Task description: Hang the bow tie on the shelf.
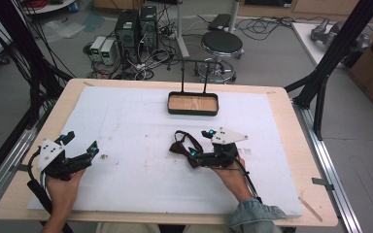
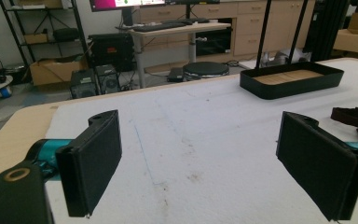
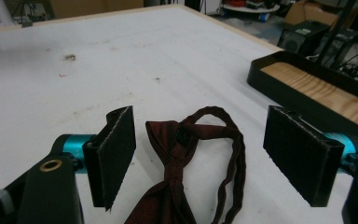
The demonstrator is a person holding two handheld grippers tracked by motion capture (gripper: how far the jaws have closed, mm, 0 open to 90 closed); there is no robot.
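In the high view, a white foam sheet (image 1: 141,141) covers the wooden table (image 1: 14,194). A black tray with a wooden floor (image 1: 193,104) sits near the far edge, a thin black stand (image 1: 194,73) rising behind it. The left tongs (image 1: 81,144) rest at the sheet's left side, held from below by a hand (image 1: 62,187). The right tongs (image 1: 200,142) lie right of centre, and a dark red bow tie (image 1: 182,143) with its strap sits just at their tips.

In the left gripper view, the left tongs (image 2: 214,163) stand wide apart over bare, faintly stained foam with nothing between them. The tray (image 2: 291,79) lies far ahead to the right, and a bit of the bow tie (image 2: 356,116) shows at the right edge.

In the right gripper view, the right tongs (image 3: 214,158) are spread wide. The bow tie (image 3: 172,163) lies flat between the pads, touching neither, its strap looping toward the right pad. The tray (image 3: 307,88) sits beyond at the right.
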